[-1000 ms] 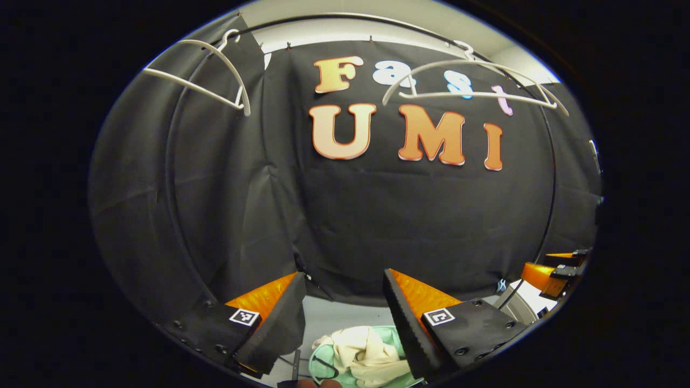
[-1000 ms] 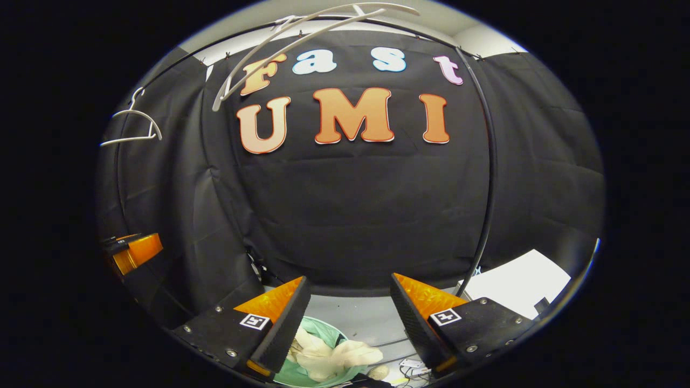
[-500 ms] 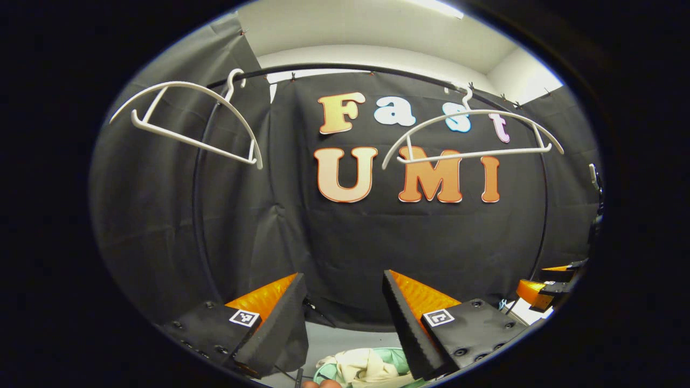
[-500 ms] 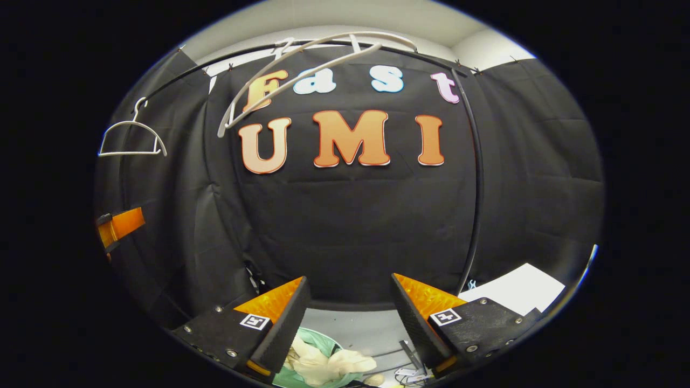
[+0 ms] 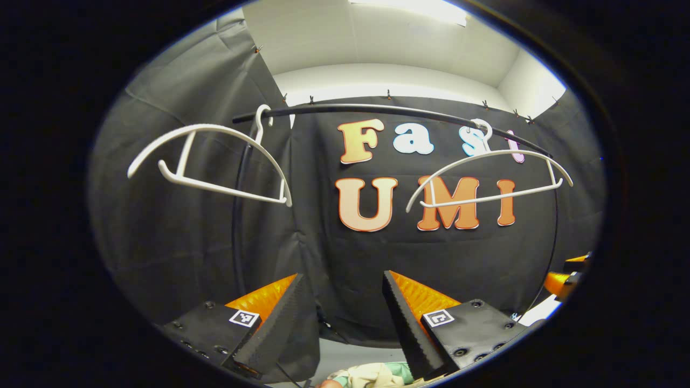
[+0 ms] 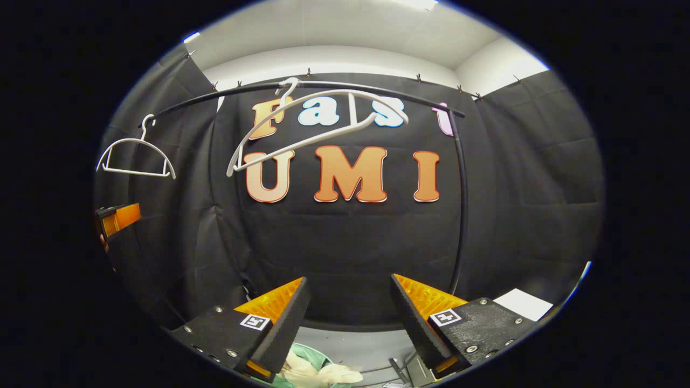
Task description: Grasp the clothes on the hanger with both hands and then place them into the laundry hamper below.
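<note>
While both of my tongs point at the booth wall, my left tongs (image 5: 342,280) and my right tongs (image 6: 349,284) stand spread with nothing between their fingers. Above them runs the black hanging rail (image 5: 377,109), my landmark. Two bare white plastic hangers hook on that rail, one (image 5: 213,161) near its left end and one (image 5: 488,178) near its right end. Far below the rail, the cream-coloured clothes (image 6: 318,373) lie crumpled in the pale green laundry hamper (image 6: 307,355), just under my right tongs.
</note>
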### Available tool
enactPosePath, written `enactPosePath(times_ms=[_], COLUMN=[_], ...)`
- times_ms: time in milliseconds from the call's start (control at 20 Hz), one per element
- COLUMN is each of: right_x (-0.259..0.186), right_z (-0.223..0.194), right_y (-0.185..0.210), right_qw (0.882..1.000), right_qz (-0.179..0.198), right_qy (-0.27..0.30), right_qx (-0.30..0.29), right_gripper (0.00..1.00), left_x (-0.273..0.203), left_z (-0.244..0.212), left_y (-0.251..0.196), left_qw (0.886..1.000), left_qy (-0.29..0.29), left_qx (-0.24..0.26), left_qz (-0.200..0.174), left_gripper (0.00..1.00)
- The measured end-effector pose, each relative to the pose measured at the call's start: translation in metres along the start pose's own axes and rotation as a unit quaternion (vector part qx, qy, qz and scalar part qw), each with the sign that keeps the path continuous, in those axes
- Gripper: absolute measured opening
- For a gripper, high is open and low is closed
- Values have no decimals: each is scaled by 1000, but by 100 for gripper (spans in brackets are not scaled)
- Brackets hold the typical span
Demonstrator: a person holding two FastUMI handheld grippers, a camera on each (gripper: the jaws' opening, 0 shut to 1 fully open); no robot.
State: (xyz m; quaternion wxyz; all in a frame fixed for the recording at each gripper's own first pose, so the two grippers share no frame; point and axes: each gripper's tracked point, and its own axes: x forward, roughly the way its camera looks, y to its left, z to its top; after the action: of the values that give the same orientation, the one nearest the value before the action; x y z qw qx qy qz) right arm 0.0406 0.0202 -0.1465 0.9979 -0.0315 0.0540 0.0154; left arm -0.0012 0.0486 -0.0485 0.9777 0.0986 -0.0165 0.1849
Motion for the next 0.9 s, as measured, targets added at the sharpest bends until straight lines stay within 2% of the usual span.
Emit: enactPosePath(times_ms=[150,200,300,800,850,900], right_x=[-3,-3,-1,3,3,3], right_z=[12,12,10,5,4,4], right_y=[-5,-6,-6,-11,-11,-11], right_qw=[1000,1000,1000,1000,1000,1000], right_qz=[-2,-4,-5,-10,-10,-10], right_qy=[-8,-9,-6,-1,0,2], right_qx=[7,11,15,12,13,13], right_gripper=[99,86,92,92,92,92], left_x=[-2,-3,-3,5,6,6], left_z=[0,-1,-7,-26,-28,-30], left_y=[3,5,5,1,0,-1], left_qw=[1000,1000,1000,999,999,999], left_qy=[-1,-2,6,19,20,22], left_qx=[-11,-15,-21,-23,-23,-24], left_qz=[2,2,0,-20,-22,-24], left_gripper=[90,95,92,90,95,95])
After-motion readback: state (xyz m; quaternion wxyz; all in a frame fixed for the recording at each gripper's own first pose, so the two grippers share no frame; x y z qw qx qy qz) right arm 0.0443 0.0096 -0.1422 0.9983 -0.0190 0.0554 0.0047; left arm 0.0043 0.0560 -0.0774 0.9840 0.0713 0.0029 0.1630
